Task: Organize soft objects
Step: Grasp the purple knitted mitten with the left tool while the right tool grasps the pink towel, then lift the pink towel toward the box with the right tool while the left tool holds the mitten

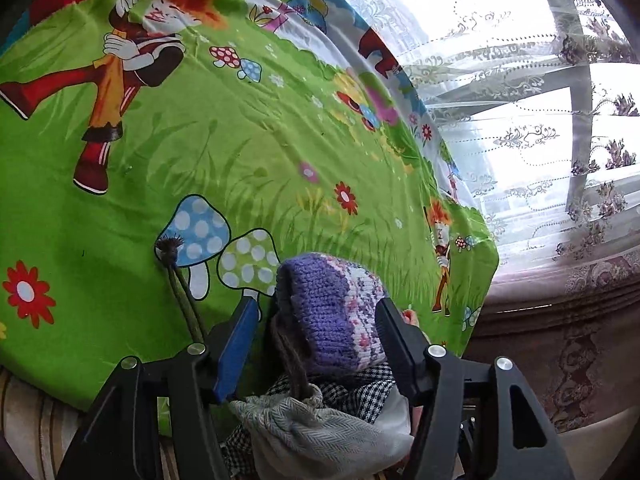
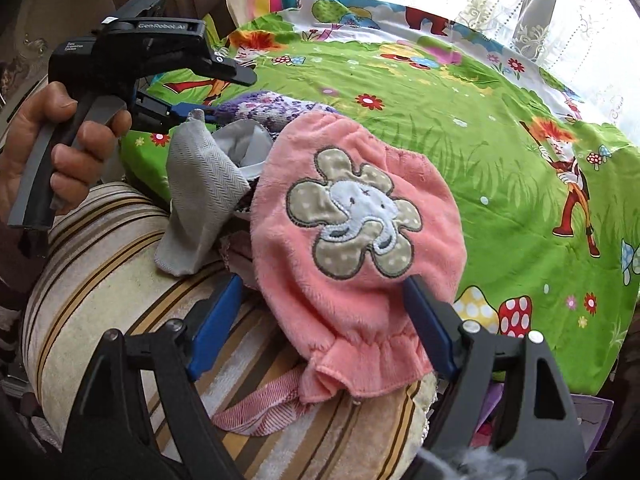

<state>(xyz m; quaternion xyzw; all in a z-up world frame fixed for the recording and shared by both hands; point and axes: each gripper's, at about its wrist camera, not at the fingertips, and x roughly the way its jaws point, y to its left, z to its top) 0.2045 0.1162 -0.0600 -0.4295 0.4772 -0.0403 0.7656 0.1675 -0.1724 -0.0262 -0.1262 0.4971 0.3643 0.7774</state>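
Left gripper (image 1: 316, 312): jaws stand apart around a purple knit hat (image 1: 332, 312). Whether the pads press on it, cannot tell; the right pad's contact is hidden behind the knit.
Purple knit hat: top of a pile at the near edge of the cartoon bedsheet (image 1: 200, 152). Lower half hidden by the pile.
Pile under hat: grey herringbone drawstring bag (image 1: 316, 428) and a black-and-white checked cloth (image 1: 360, 388). Extent cut off by the gripper frame.
Dark green cord (image 1: 180, 280): frayed end lies on the sheet; the other end runs behind the left finger, origin unseen.
Right gripper (image 2: 320, 312): jaws wide, a pink plush mitt (image 2: 352, 240) between them. Right pad touches the mitt's edge; the left stands clear.
Pink plush mitt: flower-and-elephant patch up, lying over the pile and a striped cushion (image 2: 104, 256). Ruffled cuff toward camera.
Red-striped cloth (image 2: 264, 404): mostly under the mitt.
Person's hand (image 2: 52, 148): grips the left gripper's handle; arm cut off at frame edge.
Lace curtain (image 1: 540, 100): backlit, window washed out.
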